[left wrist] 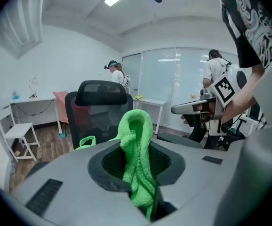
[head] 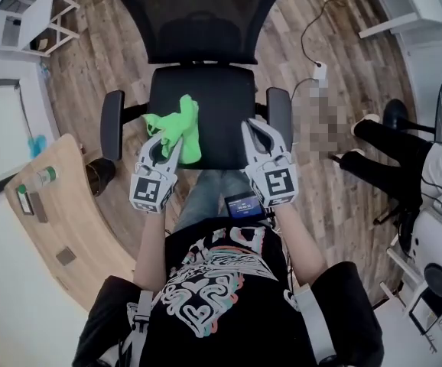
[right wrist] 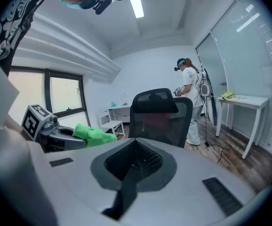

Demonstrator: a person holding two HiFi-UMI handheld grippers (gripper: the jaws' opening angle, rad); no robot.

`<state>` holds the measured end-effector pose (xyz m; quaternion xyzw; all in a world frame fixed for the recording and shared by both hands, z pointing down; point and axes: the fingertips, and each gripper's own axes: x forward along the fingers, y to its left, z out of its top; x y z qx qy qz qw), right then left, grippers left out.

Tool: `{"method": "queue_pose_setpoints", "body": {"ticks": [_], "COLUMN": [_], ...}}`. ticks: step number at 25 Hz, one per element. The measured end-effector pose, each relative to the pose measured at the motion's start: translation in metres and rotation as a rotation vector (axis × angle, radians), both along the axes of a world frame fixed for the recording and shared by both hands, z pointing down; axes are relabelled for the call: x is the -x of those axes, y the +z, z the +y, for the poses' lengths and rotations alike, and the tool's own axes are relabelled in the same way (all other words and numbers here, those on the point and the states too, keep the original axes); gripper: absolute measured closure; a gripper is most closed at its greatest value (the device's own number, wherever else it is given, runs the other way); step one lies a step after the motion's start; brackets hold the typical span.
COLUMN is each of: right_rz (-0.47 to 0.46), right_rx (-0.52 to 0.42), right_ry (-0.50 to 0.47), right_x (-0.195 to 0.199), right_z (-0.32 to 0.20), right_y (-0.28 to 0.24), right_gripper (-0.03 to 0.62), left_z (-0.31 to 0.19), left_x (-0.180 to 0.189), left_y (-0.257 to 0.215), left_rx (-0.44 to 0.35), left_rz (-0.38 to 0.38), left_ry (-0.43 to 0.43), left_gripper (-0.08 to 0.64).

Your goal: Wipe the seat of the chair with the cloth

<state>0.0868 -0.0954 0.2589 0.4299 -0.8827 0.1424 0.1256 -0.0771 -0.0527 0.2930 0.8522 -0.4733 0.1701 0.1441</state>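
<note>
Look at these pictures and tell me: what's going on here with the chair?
A person stands in front of a black office chair with a two-jaw gripper in each hand. The left gripper is clamped on a bunched green cloth, held above the seat. The right gripper is shut and empty, over the seat's right side. The cloth does not look pressed onto the seat at this moment.

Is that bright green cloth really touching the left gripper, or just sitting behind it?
Touching. The left gripper view shows the green cloth pinched between the jaws of the left gripper, its loose end bunched above them.
</note>
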Motion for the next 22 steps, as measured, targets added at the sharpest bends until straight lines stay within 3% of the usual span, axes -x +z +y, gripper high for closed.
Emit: {"method": "queue_pose_setpoints", "body": {"ticks": [11, 17, 22], "right_rz": [-0.097, -0.048, -0.037], "right_rx": [-0.088, -0.151, -0.232], "right_ry": [0.012, -0.016, 0.001], "right_x": [-0.008, 0.002, 0.009], "right_z": [-0.011, -0.007, -0.006], "right_y": [-0.074, -0.105, -0.136], "right_gripper": [0.592, 0.592, 0.592], "left_z": [-0.005, -0.011, -0.012], "left_x": [-0.006, -0.012, -0.003], "left_y": [-0.066, -0.106, -0.14], "left_rx": [-0.066, -0.136, -0.204], "left_rz": [-0.027, -0.029, -0.049], "left_ry": [-0.046, -0.012, -0.032], "left_gripper": [0.477, 0.477, 0.477]}}
